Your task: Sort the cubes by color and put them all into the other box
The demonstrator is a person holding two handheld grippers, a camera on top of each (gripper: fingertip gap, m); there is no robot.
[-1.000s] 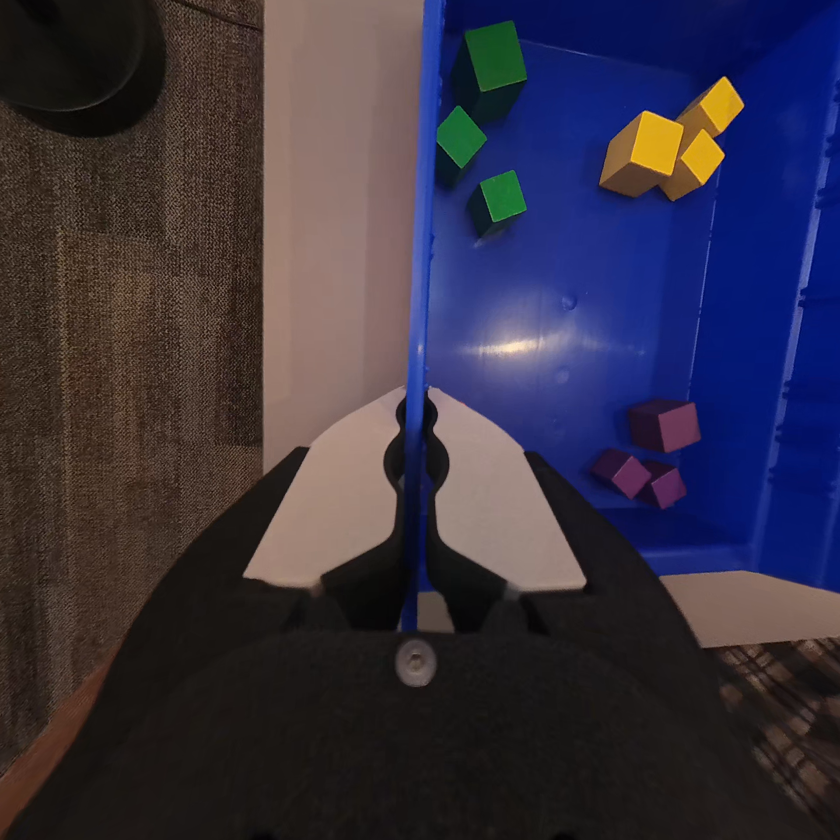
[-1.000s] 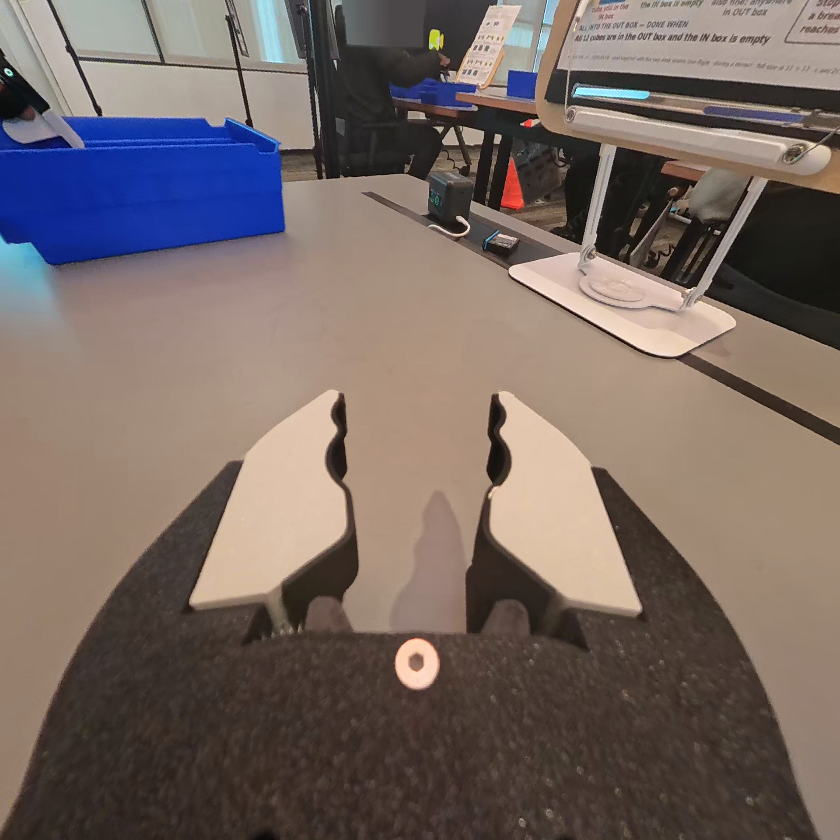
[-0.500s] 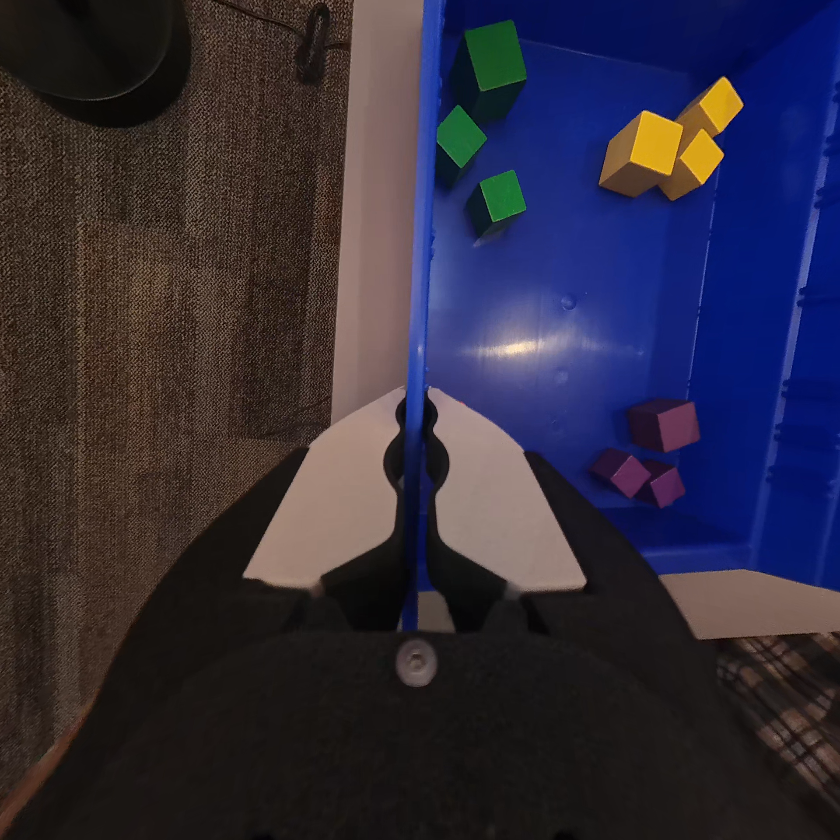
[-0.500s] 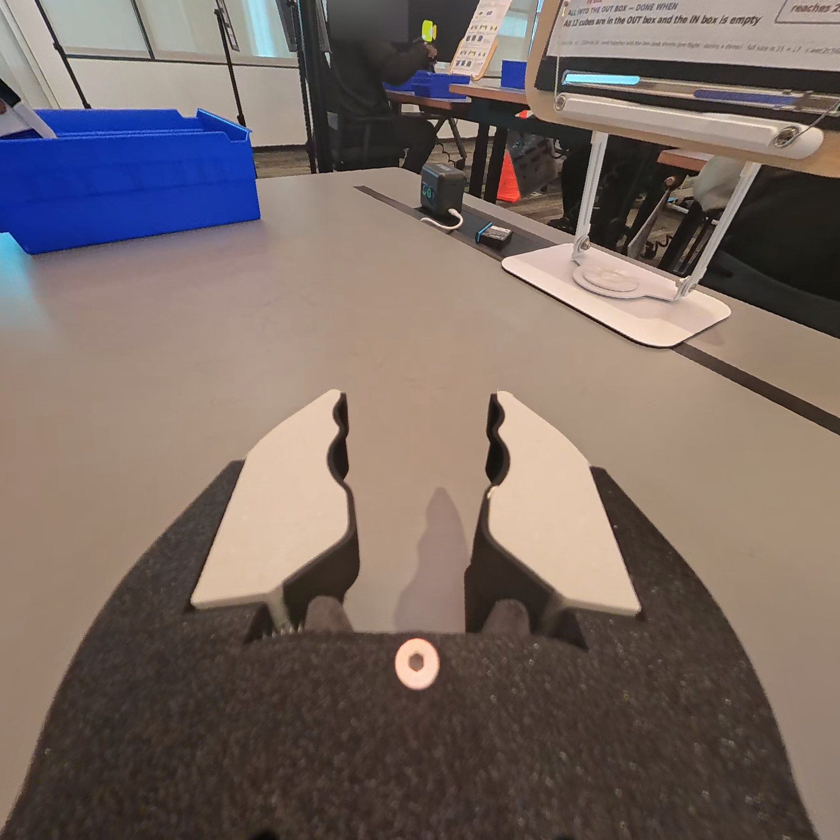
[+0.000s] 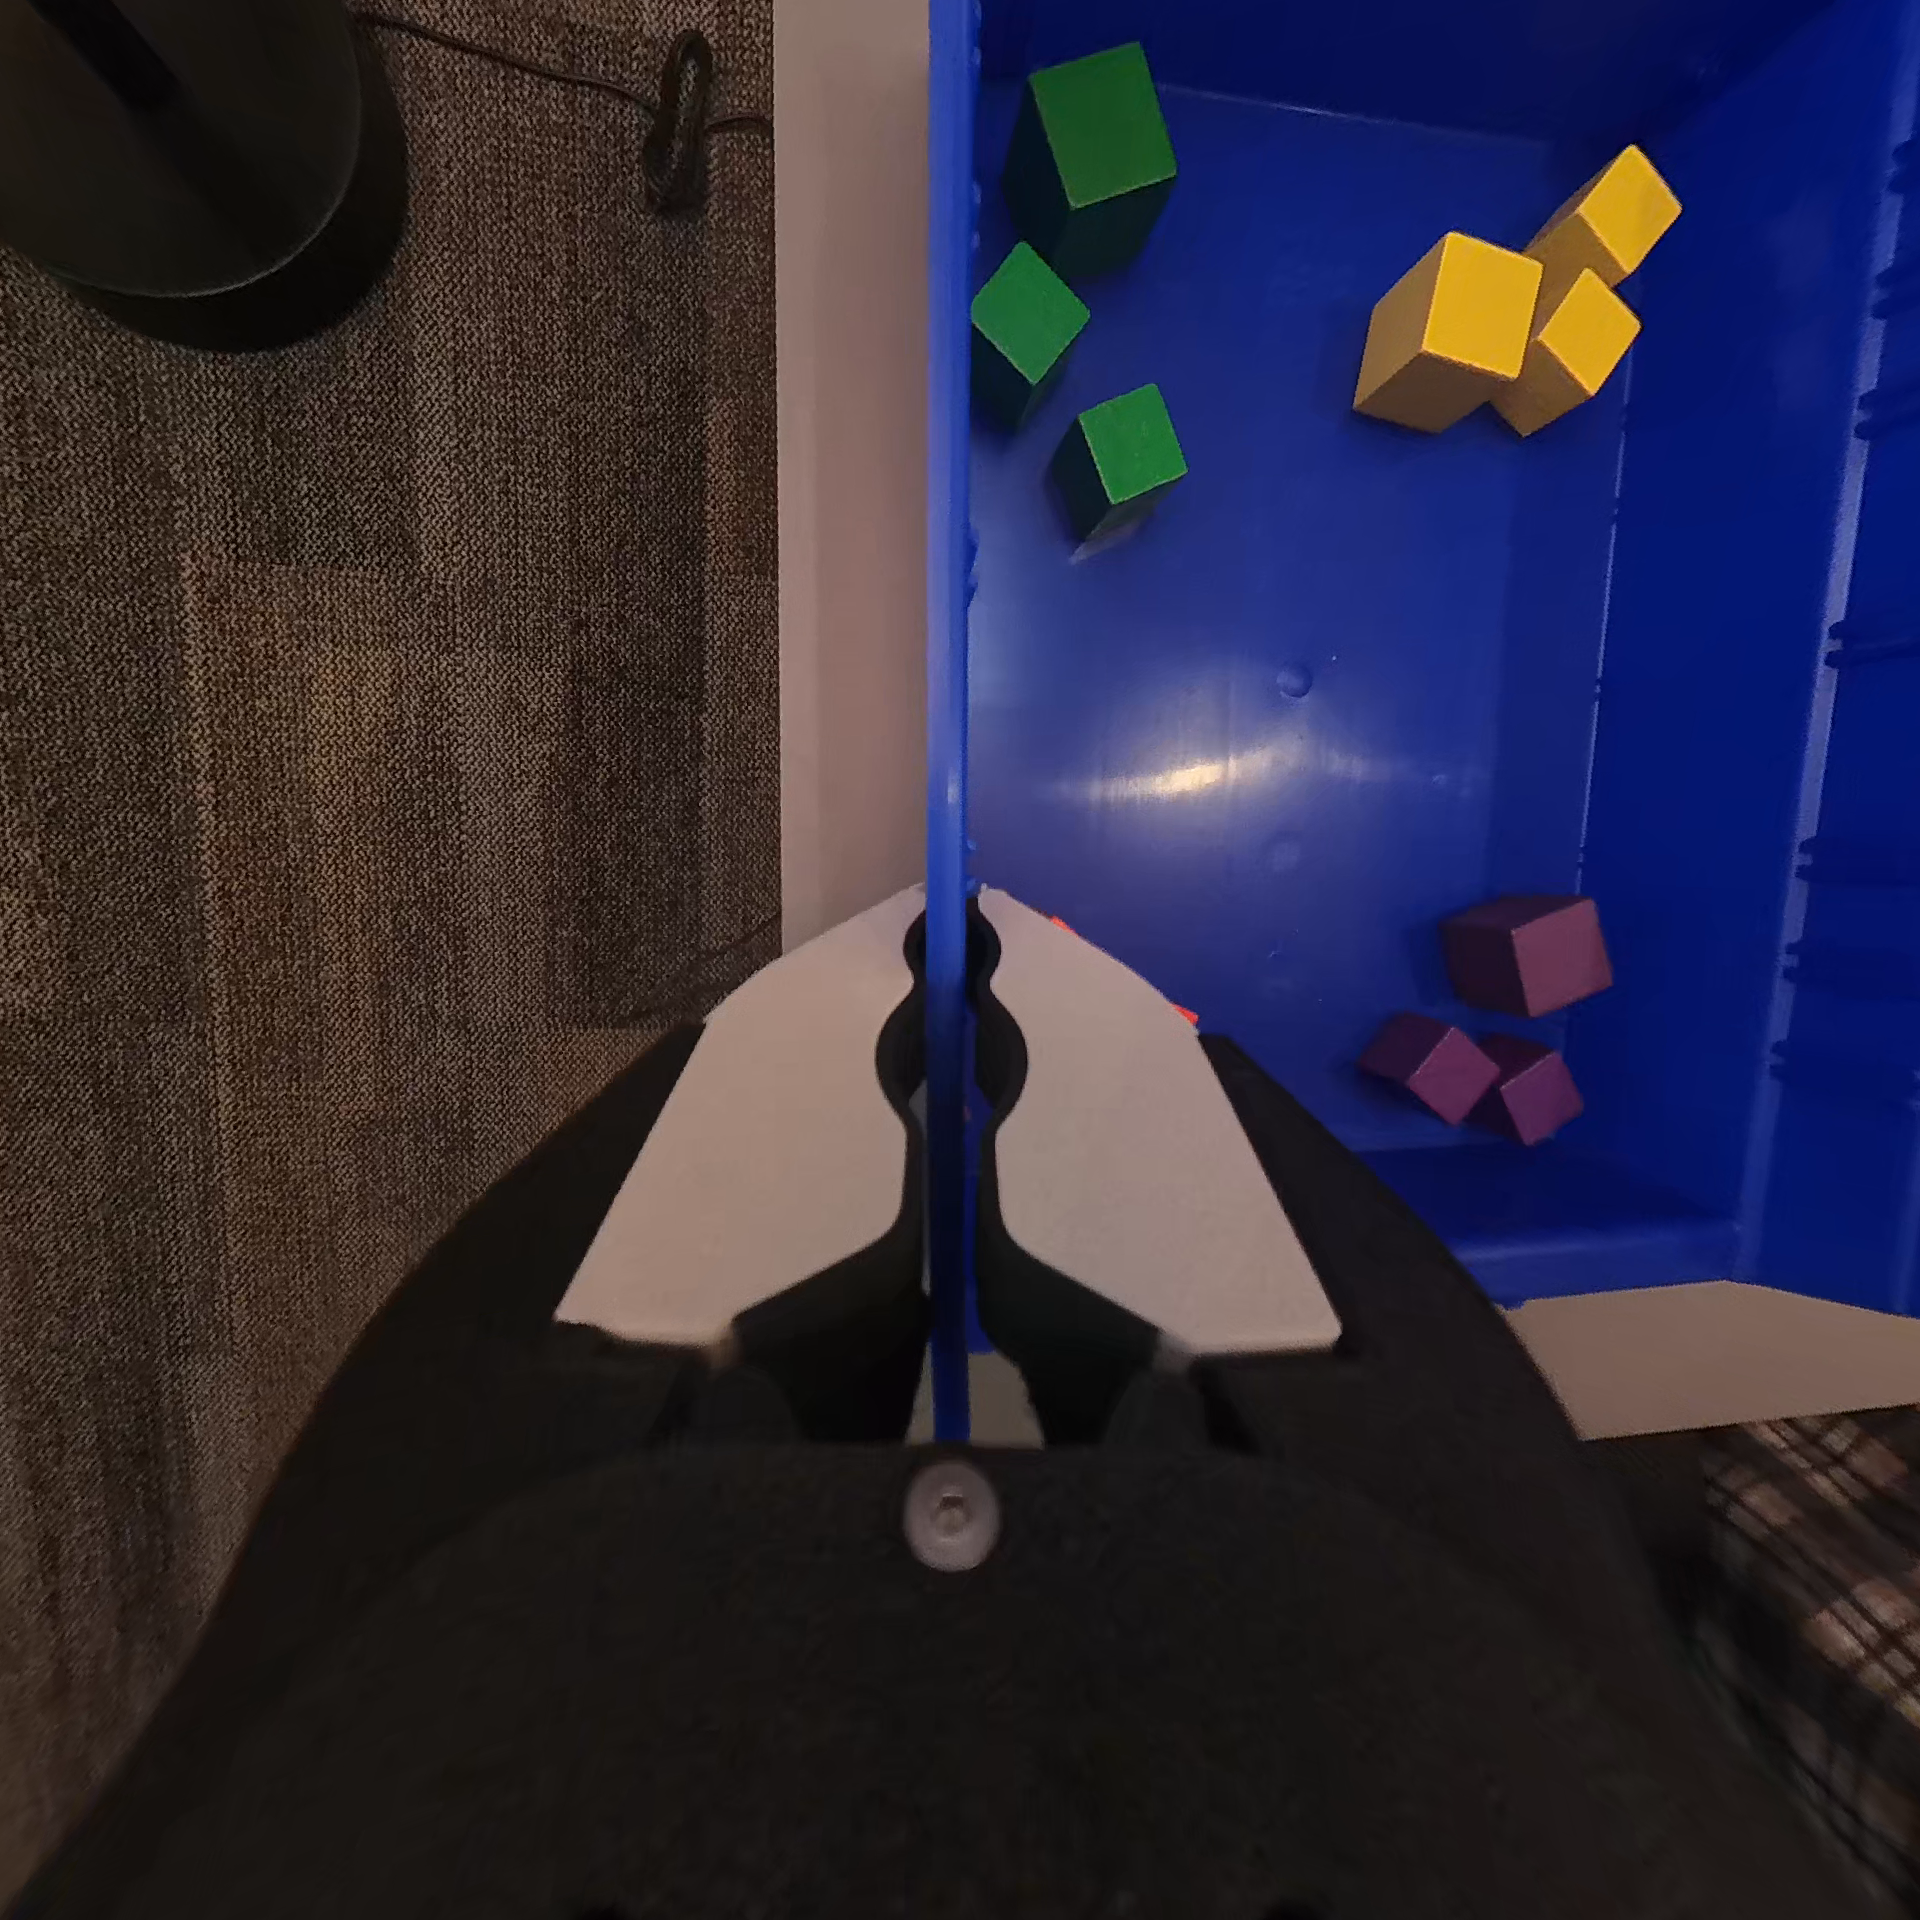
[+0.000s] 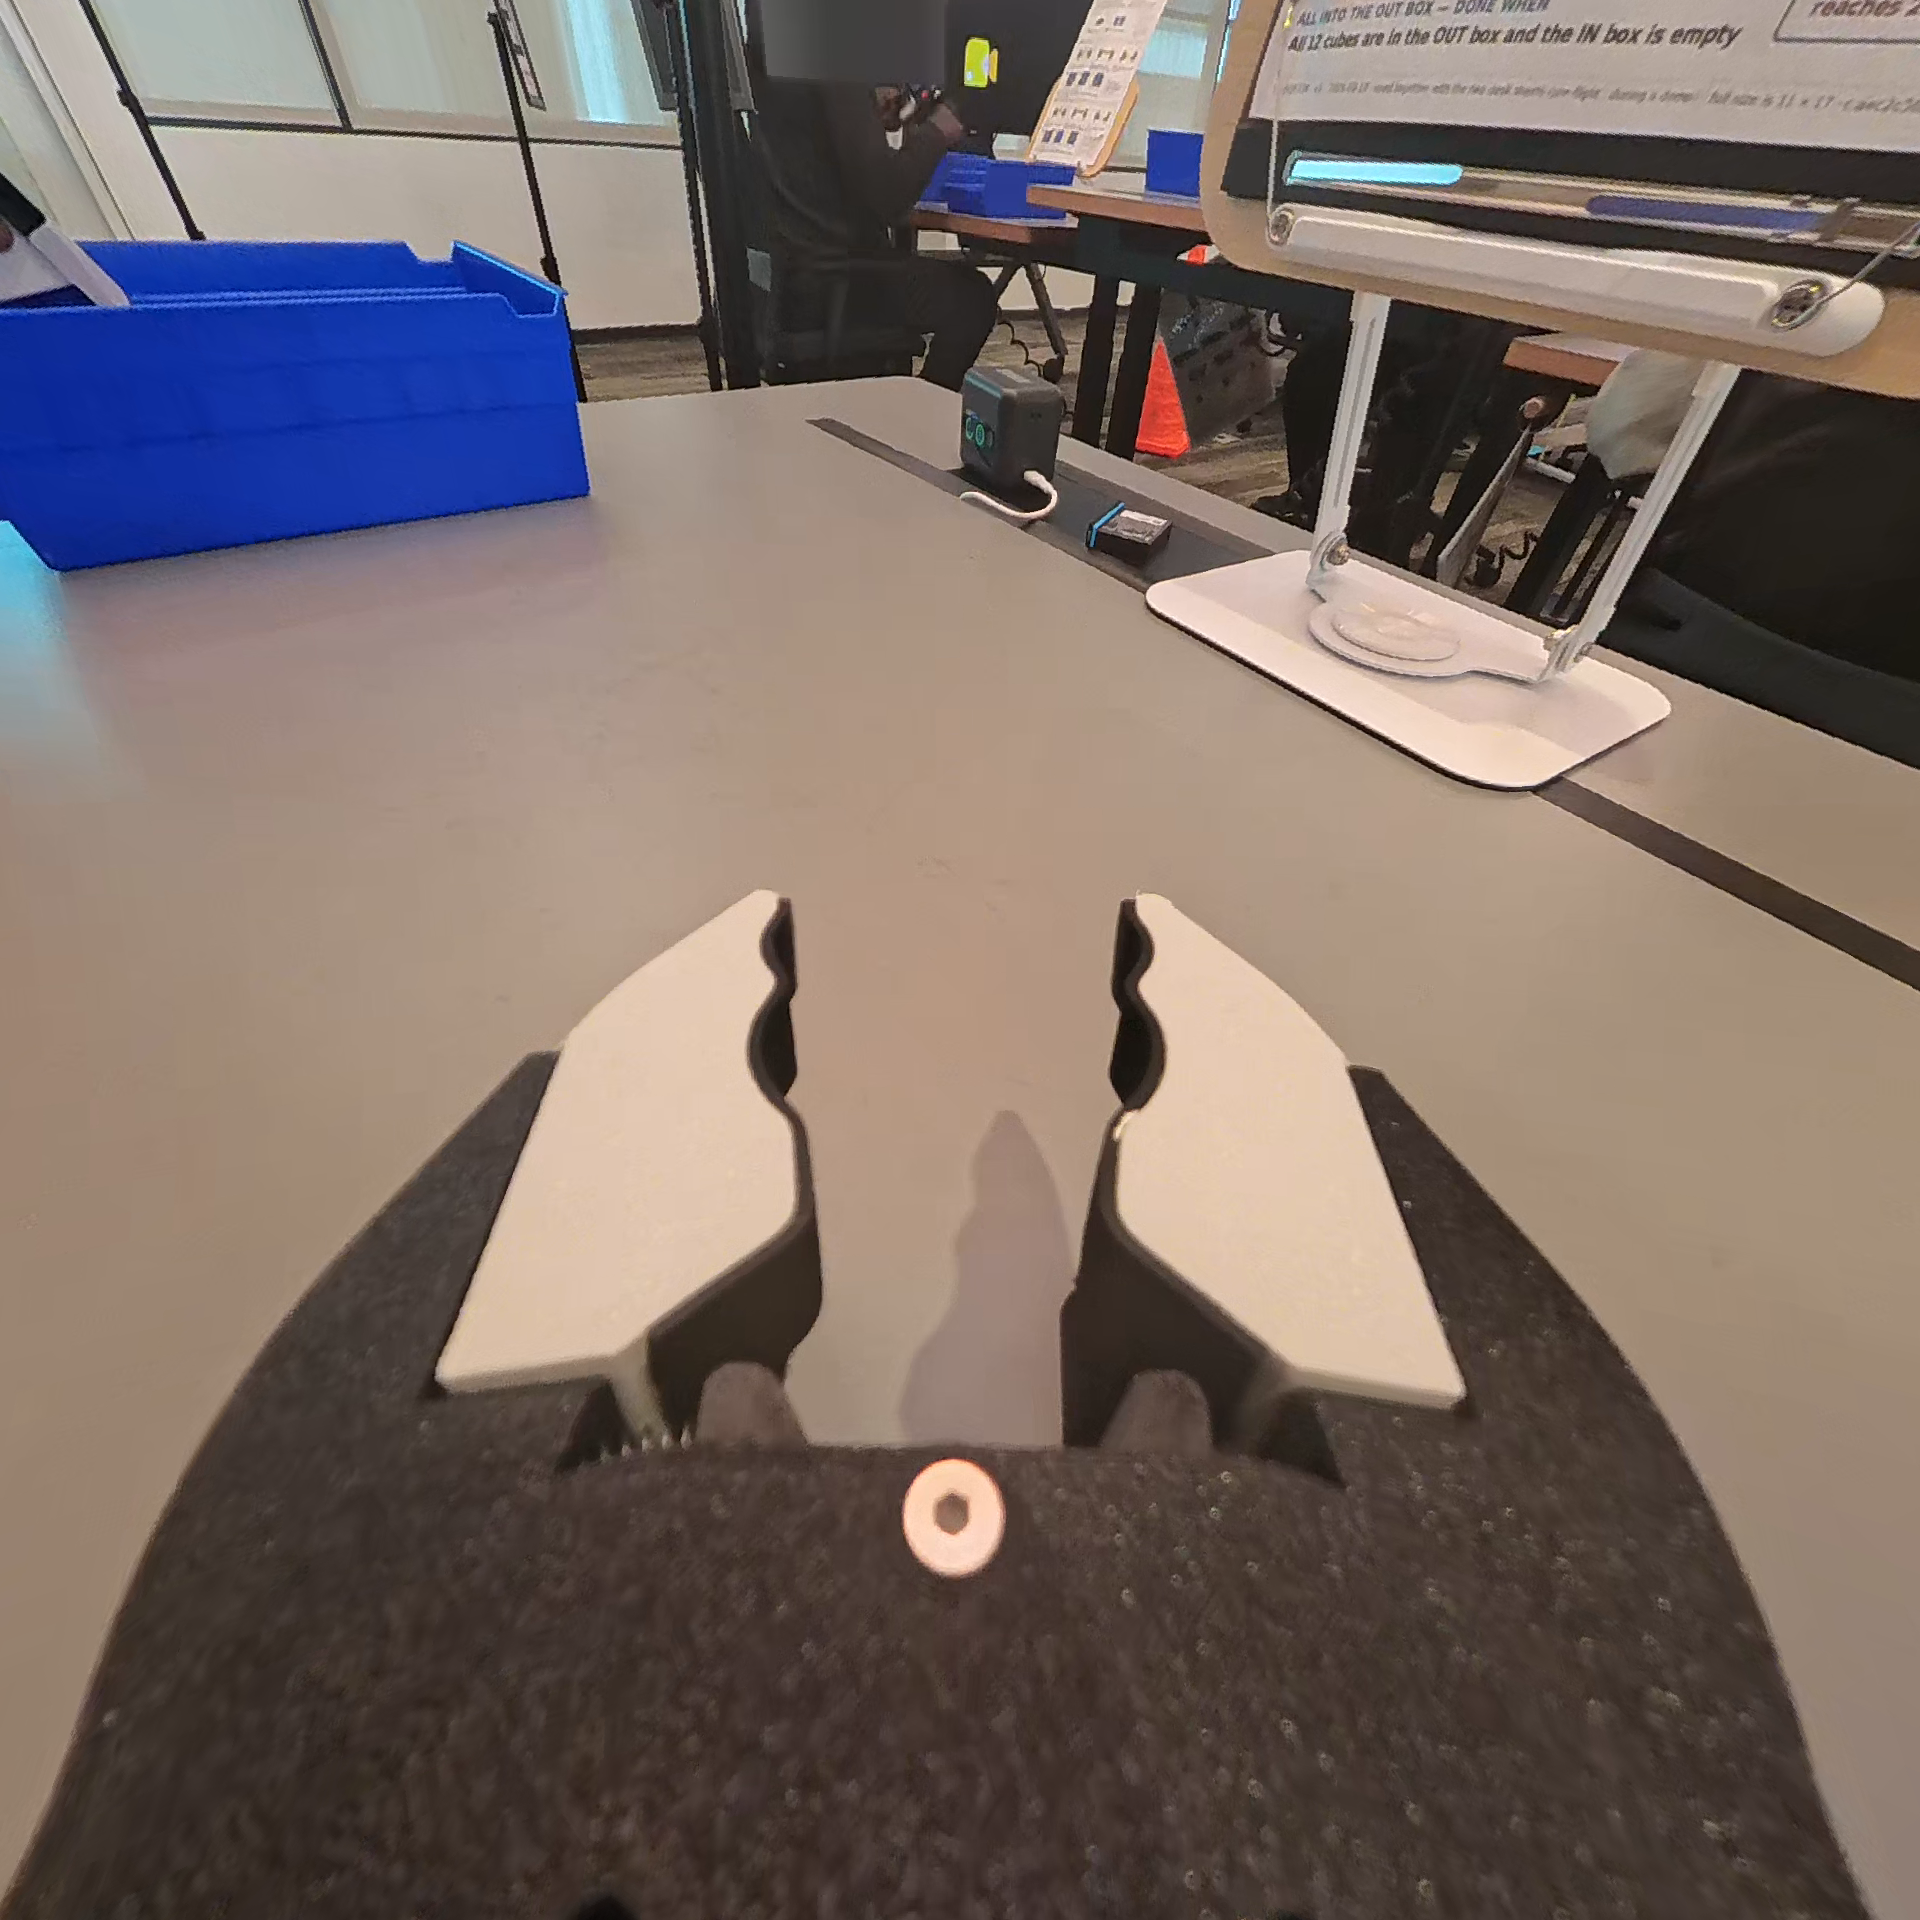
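On the blue box (image 5: 948, 623) wall, left fingers (image 5: 831, 1091) stay clamped, seemingly dragging it; right fingers (image 6: 665, 1143) agape, empty.

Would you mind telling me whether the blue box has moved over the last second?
Yes. The blue box, clamped in the left claw, has slid left toward the table edge.

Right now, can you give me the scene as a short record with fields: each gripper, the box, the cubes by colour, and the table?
left gripper: shut on the side wall of the blue box
right gripper: open, empty, low over the grey table
green cubes: three, far left part of the box, loosely spaced
yellow cubes: three, far right part, clustered
purple cubes: three, near right part, clustered
red: a sliver shows behind the left gripper's finger; cannot tell what it is
white stand: on the table, right side
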